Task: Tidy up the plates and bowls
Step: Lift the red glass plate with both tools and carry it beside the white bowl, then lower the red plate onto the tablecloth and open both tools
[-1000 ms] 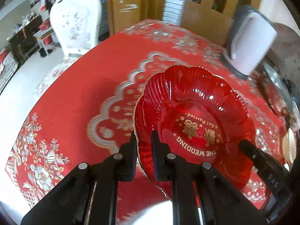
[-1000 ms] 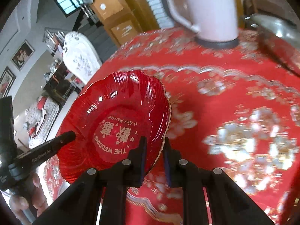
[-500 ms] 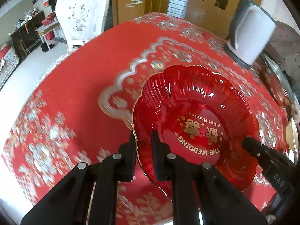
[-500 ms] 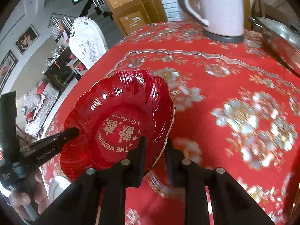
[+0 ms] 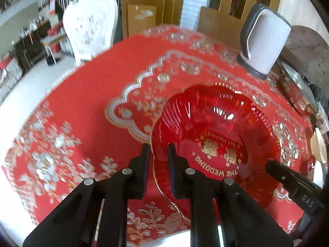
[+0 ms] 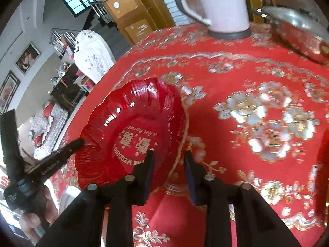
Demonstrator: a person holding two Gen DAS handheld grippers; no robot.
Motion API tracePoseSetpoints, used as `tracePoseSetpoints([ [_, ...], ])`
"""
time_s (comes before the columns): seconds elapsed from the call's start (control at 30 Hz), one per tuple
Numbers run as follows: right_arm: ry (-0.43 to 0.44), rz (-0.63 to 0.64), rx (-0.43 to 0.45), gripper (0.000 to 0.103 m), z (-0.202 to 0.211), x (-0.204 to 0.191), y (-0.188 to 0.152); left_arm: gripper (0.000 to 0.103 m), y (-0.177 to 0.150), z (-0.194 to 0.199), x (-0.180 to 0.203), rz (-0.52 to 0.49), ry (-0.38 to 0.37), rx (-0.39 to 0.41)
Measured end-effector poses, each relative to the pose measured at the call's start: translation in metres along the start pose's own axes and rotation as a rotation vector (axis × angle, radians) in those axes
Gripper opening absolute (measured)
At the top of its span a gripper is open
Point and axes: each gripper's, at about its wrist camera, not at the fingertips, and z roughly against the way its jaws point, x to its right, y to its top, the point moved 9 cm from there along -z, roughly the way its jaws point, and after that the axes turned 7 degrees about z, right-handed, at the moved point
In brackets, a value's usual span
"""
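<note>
Over red floral tablecloth (image 5: 86, 94), left gripper (image 5: 158, 154) pinches scalloped red plate (image 5: 216, 144); right gripper (image 6: 168, 160) spread open.

- plate (image 5: 216, 123): clear red plastic or glass, can't tell which; glossy, ribbed, gold print
- tablecloth (image 5: 82, 103): red cloth, shiny silver-gold flowers
- left gripper (image 5: 157, 154), right gripper (image 6: 168, 158): matt black plastic, metal pins
- kettle (image 5: 265, 41), 1 o'clock: smooth matt white body, grey base
- pot lid (image 6: 296, 26), 2 o'clock: shiny metal
- cabinet (image 6: 131, 10), 12 o'clock: wood
</note>
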Motion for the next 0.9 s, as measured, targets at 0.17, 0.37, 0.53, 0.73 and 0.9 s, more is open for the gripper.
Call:
tracePoseSetpoints([
  [0.17,-0.007,0.002,0.045,0.052,0.028,0.005,-0.007,0.057,0.005,0.038,0.011,-0.026,-0.009,0.121],
  [0.37,-0.024,-0.001,0.083,0.053,0.063,0.020,-0.022,0.076,-0.013,0.078,0.052,-0.147,-0.059,0.194],
  [0.53,-0.063,-0.024,0.113,0.056,0.096,0.042,-0.039,0.076,-0.039,0.094,0.097,-0.211,-0.143,0.184],
  [0.73,-0.106,-0.068,0.138,0.058,0.130,0.072,-0.057,0.076,-0.071,0.108,0.155,-0.287,-0.221,0.168],
  [0.9,-0.137,-0.113,0.162,0.060,0.156,0.100,-0.072,0.076,-0.092,0.118,0.191,-0.333,-0.262,0.161],
])
